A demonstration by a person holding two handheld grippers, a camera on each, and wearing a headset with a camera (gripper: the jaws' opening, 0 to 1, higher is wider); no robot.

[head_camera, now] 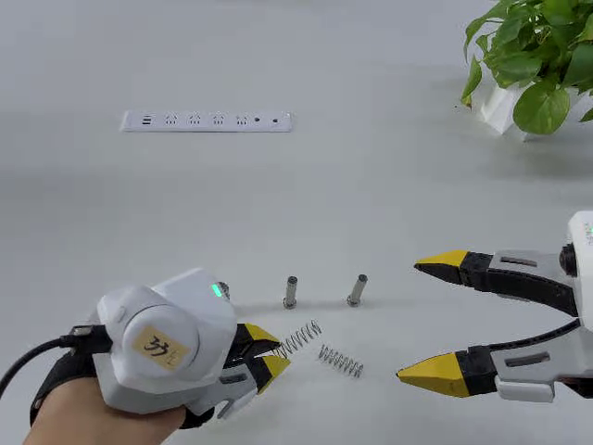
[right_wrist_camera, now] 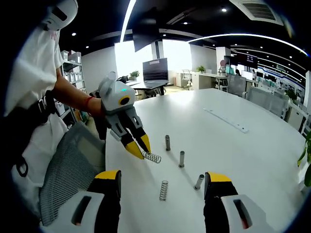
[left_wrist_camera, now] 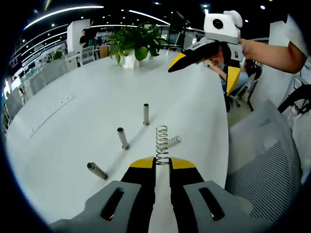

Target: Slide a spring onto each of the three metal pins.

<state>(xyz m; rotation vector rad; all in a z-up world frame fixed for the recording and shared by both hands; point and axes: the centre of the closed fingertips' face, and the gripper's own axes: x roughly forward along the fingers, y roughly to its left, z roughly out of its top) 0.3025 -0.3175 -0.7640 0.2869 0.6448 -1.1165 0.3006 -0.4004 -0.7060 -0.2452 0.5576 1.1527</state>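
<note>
While gripping the evidently light, thin-wired spring at one end coil with the left gripper shut, near a bare pin, avoid squeezing mid-coil, likely to kink or flick away; note second spring loose on tabletop, right gripper jaws apart, empty.

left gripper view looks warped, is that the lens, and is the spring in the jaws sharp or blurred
Left gripper view: fisheye warp, the ceiling lights bow into arcs; the spring pinched by the left hand-held gripper is sharp, its coils distinct. Head view: no such bending, soft even light, only a faint shadow beside the upright pin, no glare on the table.
</note>
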